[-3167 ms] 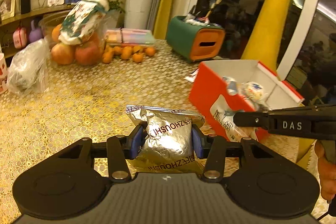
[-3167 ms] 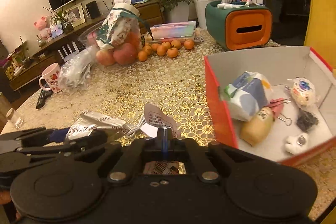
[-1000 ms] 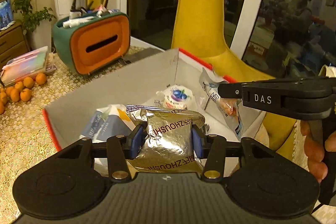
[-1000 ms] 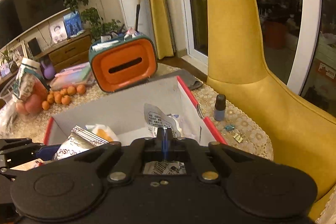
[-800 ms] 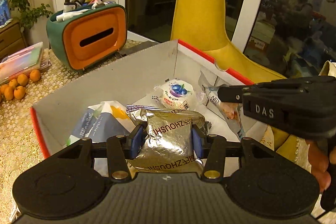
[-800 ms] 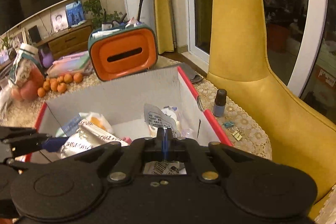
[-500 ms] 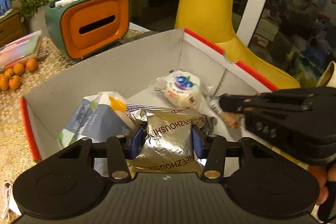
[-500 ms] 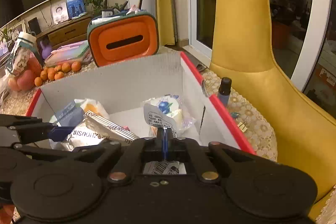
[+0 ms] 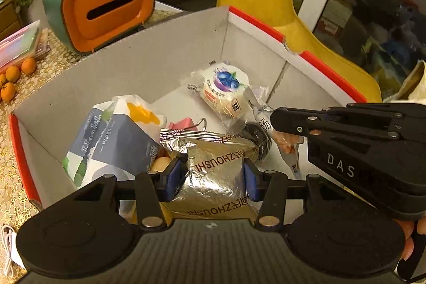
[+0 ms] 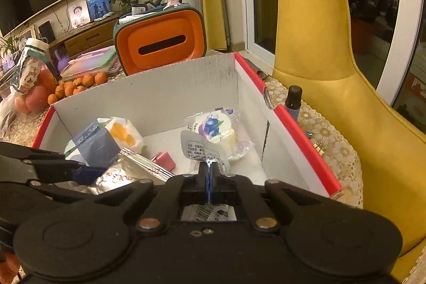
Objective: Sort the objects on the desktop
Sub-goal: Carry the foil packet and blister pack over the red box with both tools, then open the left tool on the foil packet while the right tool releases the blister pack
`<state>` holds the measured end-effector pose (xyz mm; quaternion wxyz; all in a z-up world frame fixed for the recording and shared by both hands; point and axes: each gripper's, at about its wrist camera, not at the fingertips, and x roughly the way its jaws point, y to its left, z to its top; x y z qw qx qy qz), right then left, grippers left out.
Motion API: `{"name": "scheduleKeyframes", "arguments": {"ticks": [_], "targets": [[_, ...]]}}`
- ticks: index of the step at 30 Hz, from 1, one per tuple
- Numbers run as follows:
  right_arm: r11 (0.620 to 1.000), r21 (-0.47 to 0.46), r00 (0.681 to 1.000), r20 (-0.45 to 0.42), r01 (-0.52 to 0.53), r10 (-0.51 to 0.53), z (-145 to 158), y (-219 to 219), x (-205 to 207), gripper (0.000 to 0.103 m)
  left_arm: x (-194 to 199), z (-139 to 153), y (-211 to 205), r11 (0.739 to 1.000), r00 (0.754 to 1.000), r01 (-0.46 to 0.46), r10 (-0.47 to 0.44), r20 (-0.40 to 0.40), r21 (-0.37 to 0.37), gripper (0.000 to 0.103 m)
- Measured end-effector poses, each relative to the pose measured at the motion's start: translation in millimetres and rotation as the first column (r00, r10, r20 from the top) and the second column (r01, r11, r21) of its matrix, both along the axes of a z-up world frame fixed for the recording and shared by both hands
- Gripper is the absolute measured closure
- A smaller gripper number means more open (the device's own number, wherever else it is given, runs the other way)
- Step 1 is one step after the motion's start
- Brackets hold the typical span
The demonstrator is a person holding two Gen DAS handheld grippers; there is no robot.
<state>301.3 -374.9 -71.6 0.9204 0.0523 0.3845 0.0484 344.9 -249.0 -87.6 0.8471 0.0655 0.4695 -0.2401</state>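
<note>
Both packets have been carried from above the bench into the red-rimmed white cardboard box (image 9: 170,63). The crinkled silver foil packet (image 9: 215,172) is pinched by the left claw (image 9: 214,175); the thin clear printed sachet (image 10: 205,148) by the tightly closed right claw (image 10: 209,172). Release seems next.

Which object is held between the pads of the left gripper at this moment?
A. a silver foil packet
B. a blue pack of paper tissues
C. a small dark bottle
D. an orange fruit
A: in the left wrist view the blue pads of the left gripper press both sides of the silver foil packet, above the open box.
</note>
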Motion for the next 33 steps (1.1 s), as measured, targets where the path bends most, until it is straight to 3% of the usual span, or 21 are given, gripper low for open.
{"name": "scheduleKeyframes", "arguments": {"ticks": [6, 13, 19, 33], "targets": [[1.000, 0.023, 1.000, -0.015, -0.014, 0.014, -0.4, -1.6, -1.2, 0.100, -5.1, -0.3, -3.4, 0.999, 0.999, 0.038, -0.038, -0.003, 0.017, 0.050], [0.998, 0.061, 1.000, -0.021, 0.000, 0.001, 2.8, -3.0, -1.2, 0.089, -9.4, 3.3, 10.8, 0.999, 1.000, -0.006, 0.006, -0.018, -0.039, 0.043], [0.996, 0.085, 1.000, -0.021, 0.002, -0.001, 9.9, -5.1, -5.8, 0.076, -24.0, 14.7, 19.0, 0.998, 1.000, -0.003, 0.005, 0.022, -0.057, 0.038], [0.994, 0.087, 0.998, 0.002, -0.065, 0.065, 36.9, 0.8, -36.6, 0.069, -66.8, 53.6, 49.5, 0.987, 0.990, -0.052, 0.071, 0.126, -0.149, 0.038]]}}
